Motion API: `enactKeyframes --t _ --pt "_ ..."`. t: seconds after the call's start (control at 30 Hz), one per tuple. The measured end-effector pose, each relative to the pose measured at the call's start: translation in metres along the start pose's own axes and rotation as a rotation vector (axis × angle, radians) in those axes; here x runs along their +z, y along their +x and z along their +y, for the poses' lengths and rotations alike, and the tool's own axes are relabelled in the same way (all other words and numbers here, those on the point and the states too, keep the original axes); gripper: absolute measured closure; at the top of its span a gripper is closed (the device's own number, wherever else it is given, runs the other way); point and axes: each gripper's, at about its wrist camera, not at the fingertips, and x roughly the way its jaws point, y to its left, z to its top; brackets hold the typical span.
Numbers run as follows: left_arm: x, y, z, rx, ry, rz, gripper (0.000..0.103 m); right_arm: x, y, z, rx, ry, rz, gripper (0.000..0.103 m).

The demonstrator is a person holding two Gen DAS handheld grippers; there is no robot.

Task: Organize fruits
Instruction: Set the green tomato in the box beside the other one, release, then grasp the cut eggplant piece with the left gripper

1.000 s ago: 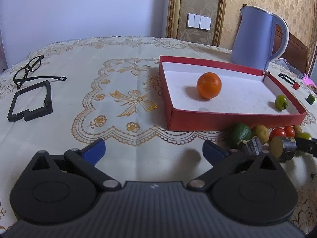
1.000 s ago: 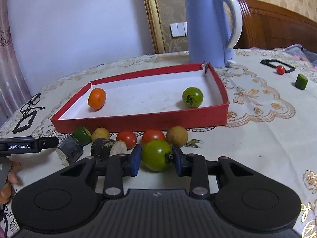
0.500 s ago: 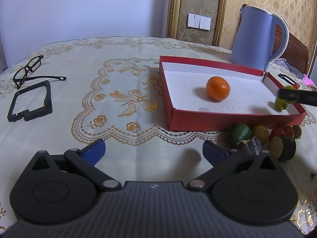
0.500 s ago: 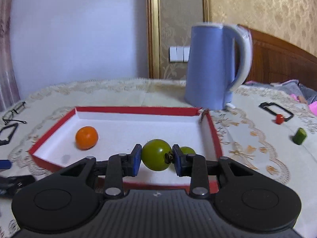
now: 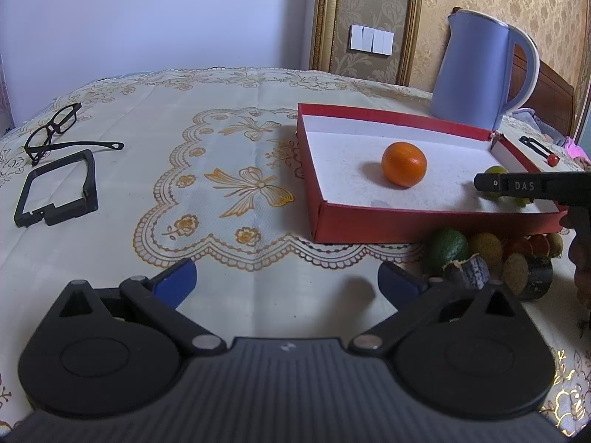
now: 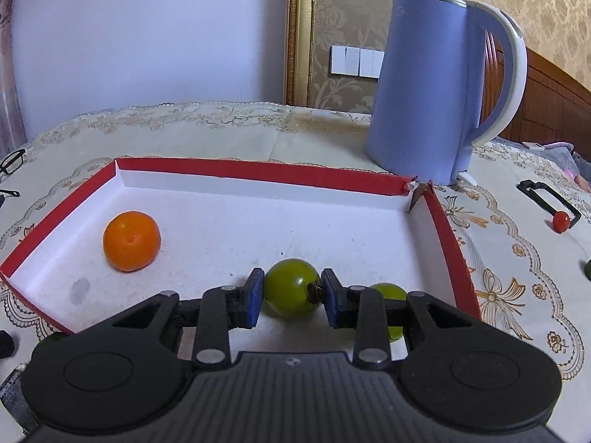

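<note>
My right gripper (image 6: 291,297) is shut on a green tomato (image 6: 288,289) and holds it over the white floor of the red-walled box (image 6: 258,173). A second green tomato (image 6: 389,291) lies in the box just behind the right finger. An orange (image 6: 131,240) sits in the box at the left. In the left wrist view the right gripper's arm (image 5: 532,186) reaches in over the box's right end, partly hiding a green tomato (image 5: 495,171). My left gripper (image 5: 286,282) stands open over bare cloth, left of the fruit row (image 5: 485,245) in front of the box (image 5: 406,221).
A blue kettle (image 6: 439,88) stands behind the box. Glasses (image 5: 55,133) and a black frame (image 5: 59,188) lie far left. A black frame (image 6: 546,199), a small red tomato (image 6: 560,220) and a green piece (image 6: 587,269) lie right of the box.
My right gripper has carried the green tomato up from the fruit row and forward over the box. The orange in the box rolled slightly right. The left gripper stayed put.
</note>
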Motion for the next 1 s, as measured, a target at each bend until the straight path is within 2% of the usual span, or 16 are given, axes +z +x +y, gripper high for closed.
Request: enactKeyframes --t 0.07,0.1,0.2,0.23,0.4,0.57,0.67,0.83,0.9,1.0 --pt "0.000 0.000 -0.001 0.000 0.000 0.000 0.000 -0.001 0.001 -0.001 0.003 0.003 0.003 0.069" --pt "0.000 0.000 -0.001 0.000 0.001 0.000 0.000 -0.001 0.000 -0.002 0.009 0.007 0.004 0.063" --pt "0.000 0.000 0.000 0.001 0.002 0.001 0.000 0.000 -0.009 -0.005 0.029 0.023 -0.022 0.029" --pt "0.000 0.000 -0.001 0.002 0.003 0.001 0.000 -0.001 -0.016 -0.006 0.021 0.024 -0.049 0.026" --pt "0.000 0.001 -0.001 0.006 0.008 0.004 0.000 -0.014 -0.065 -0.011 0.011 0.012 -0.133 0.026" --pt "0.000 0.000 -0.001 0.000 0.001 0.001 0.000 -0.048 -0.112 -0.040 -0.061 0.056 -0.155 0.026" --pt "0.000 -0.001 0.000 -0.004 -0.008 -0.006 0.000 -0.068 -0.130 -0.067 -0.123 0.127 -0.156 0.026" --pt "-0.001 -0.010 0.003 -0.035 -0.026 -0.025 0.000 -0.082 -0.117 -0.100 -0.209 0.240 -0.059 0.025" --pt "-0.002 -0.018 0.002 -0.061 -0.044 -0.024 0.000 -0.082 -0.107 -0.106 -0.213 0.252 -0.008 0.025" --pt "-0.003 -0.032 -0.007 -0.074 -0.024 -0.045 0.000 -0.082 -0.099 -0.105 -0.244 0.244 0.004 0.025"
